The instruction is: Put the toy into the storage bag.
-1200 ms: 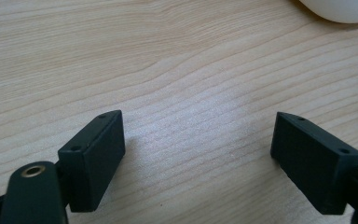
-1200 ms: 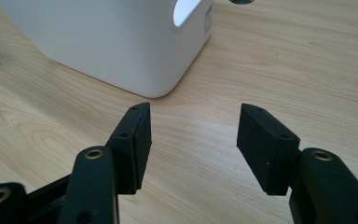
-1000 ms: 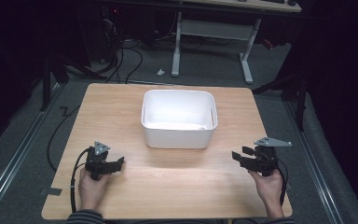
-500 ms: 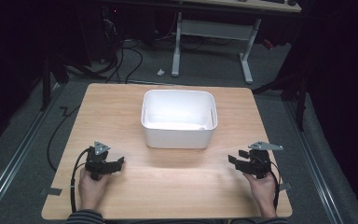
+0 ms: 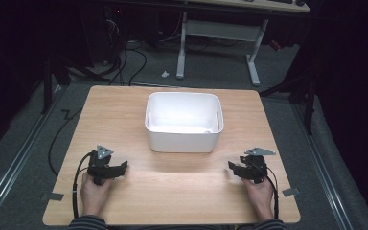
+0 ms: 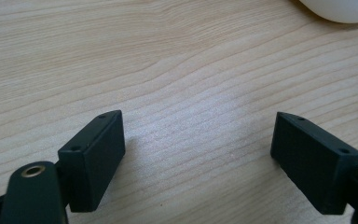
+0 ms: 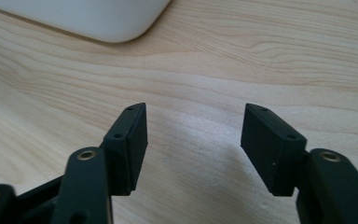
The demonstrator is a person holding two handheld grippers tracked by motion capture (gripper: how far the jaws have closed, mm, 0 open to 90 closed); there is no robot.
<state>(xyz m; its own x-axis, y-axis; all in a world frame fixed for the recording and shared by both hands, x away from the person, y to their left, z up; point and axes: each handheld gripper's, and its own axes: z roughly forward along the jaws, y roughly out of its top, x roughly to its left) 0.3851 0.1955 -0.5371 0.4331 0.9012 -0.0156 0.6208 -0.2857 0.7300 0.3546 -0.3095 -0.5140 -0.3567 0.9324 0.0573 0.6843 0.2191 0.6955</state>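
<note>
A white plastic bin (image 5: 183, 122) stands on the wooden table (image 5: 182, 191), a little behind its middle. It looks empty apart from a small pale thing in its front right corner that I cannot make out. My left gripper (image 5: 123, 166) rests low at the front left, held in a hand, with its jaws pointing right. In the left gripper view my left gripper (image 6: 198, 135) is wide open over bare wood. My right gripper (image 5: 232, 166) sits low at the front right and points left. Its jaws (image 7: 193, 126) have just been opening and nothing lies between them.
The bin's corner (image 6: 340, 9) shows at the top right of the left gripper view, and the bin's corner (image 7: 88, 16) shows at the top left of the right gripper view. A black cable (image 5: 76, 179) loops from the left gripper. Beyond the table stands a desk frame (image 5: 218, 33).
The right hand has come down to the table with its gripper and shifted slightly left. The left hand and the bin have stayed put.
</note>
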